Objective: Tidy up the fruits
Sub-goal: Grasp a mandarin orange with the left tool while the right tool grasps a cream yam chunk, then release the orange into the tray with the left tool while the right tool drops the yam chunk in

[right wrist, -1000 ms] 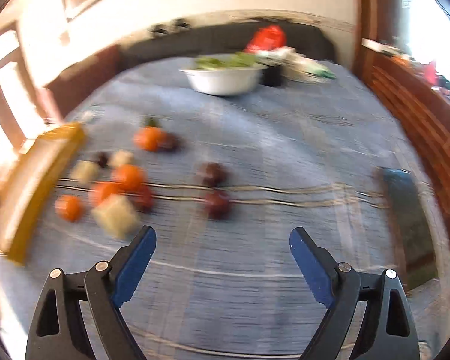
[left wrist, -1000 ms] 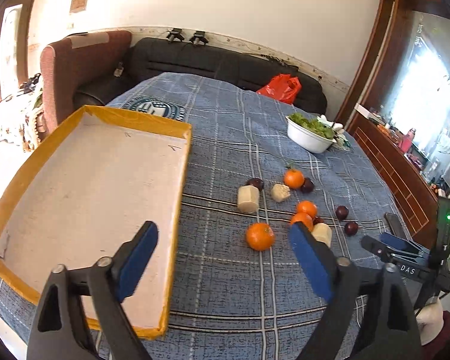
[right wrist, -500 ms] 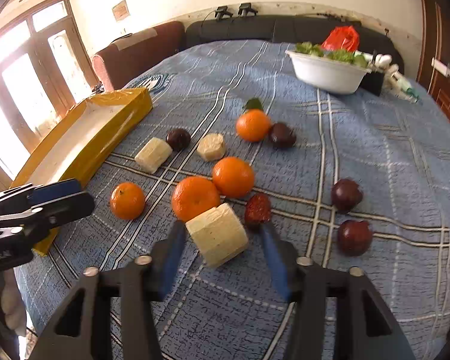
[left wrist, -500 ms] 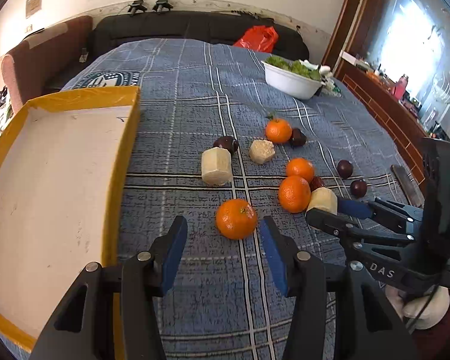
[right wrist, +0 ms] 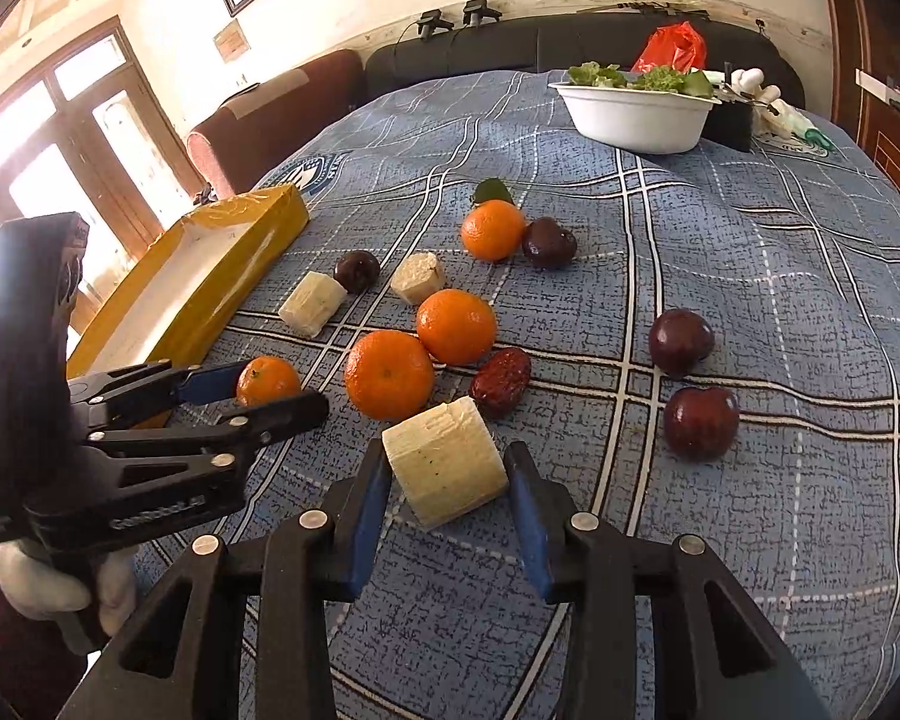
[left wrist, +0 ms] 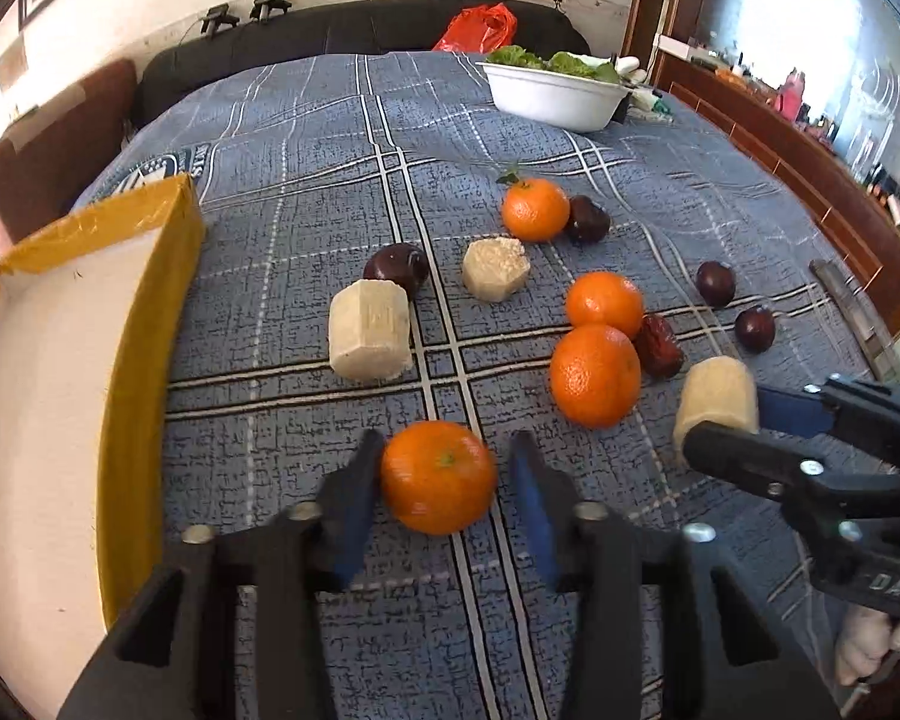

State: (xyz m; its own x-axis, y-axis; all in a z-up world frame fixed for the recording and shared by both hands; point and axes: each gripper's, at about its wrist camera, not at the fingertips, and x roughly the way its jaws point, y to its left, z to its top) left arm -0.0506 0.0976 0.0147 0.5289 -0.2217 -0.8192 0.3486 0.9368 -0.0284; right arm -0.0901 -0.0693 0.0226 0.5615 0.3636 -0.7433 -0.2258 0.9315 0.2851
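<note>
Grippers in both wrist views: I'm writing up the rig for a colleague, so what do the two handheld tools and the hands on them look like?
Both are black plastic clamp-style grippers with blue pads on two angled fingers and silver rivets at the pivots. The left gripper carries white lettering on its body, seen from the right wrist camera. The right gripper shows "DAS" in the left wrist view. The left hand wears a white glove over a dark maroon sleeve; the right hand is gloved white too.

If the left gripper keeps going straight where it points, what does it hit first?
The left gripper already straddles the nearest orange; going on, it would likely press that orange into the tablecloth.
</note>
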